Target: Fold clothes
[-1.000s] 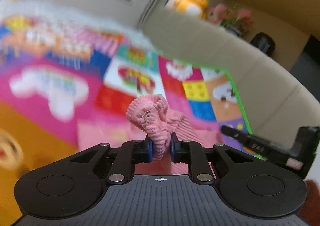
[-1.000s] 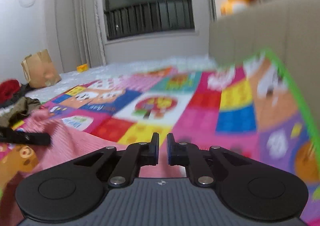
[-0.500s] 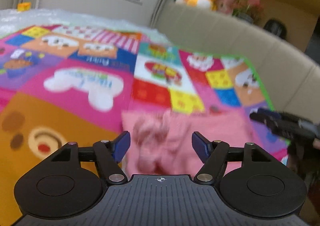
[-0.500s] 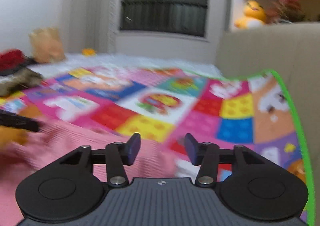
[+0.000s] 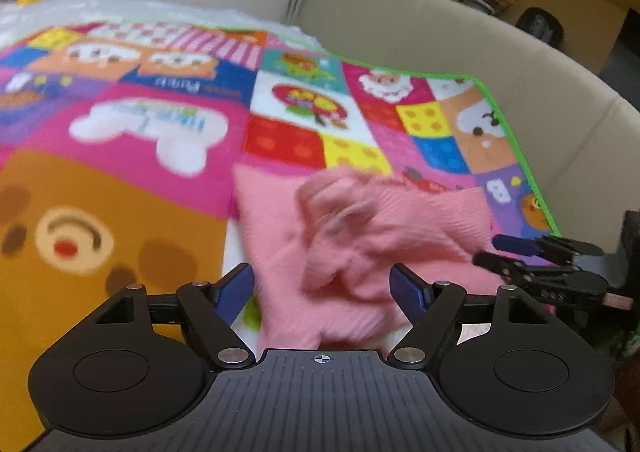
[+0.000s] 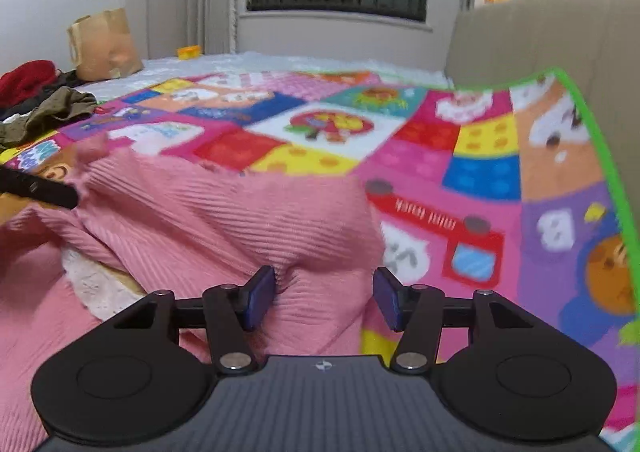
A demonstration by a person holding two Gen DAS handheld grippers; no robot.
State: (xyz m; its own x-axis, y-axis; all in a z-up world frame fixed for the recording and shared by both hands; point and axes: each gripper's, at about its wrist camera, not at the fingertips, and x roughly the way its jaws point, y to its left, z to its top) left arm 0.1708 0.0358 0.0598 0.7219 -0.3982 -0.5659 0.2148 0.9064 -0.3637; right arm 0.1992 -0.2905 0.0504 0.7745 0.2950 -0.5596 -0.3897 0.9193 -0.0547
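Left wrist view: your left gripper (image 5: pixel 322 290) has its blue-padded jaws spread and still opening. The pink sweater (image 5: pixel 360 252), a soft ribbed knit, lies bunched between them, and neither pad presses on it. The sweater rests on the play mat (image 5: pixel 120 179), a smooth printed sheet of bright cartoon squares with a green border, and lies toward the mat's right edge. At the right edge of this view your right gripper (image 5: pixel 496 250) shows as slim black fingers just above the knit.

Right wrist view: your right gripper (image 6: pixel 324 298) holds its jaws apart. A ribbed fold of the pink sweater (image 6: pixel 240 228) lies between them, with the left pad right at the cloth and the right pad clear of it. A strip of white lace (image 6: pixel 96 288) shows under the fold. Beyond the mat's far left corner sit a crumpled paper bag (image 6: pixel 104 43) and a heap of red and olive clothes (image 6: pixel 36 99). A beige padded headboard (image 6: pixel 540 35) rises past the mat's right edge.
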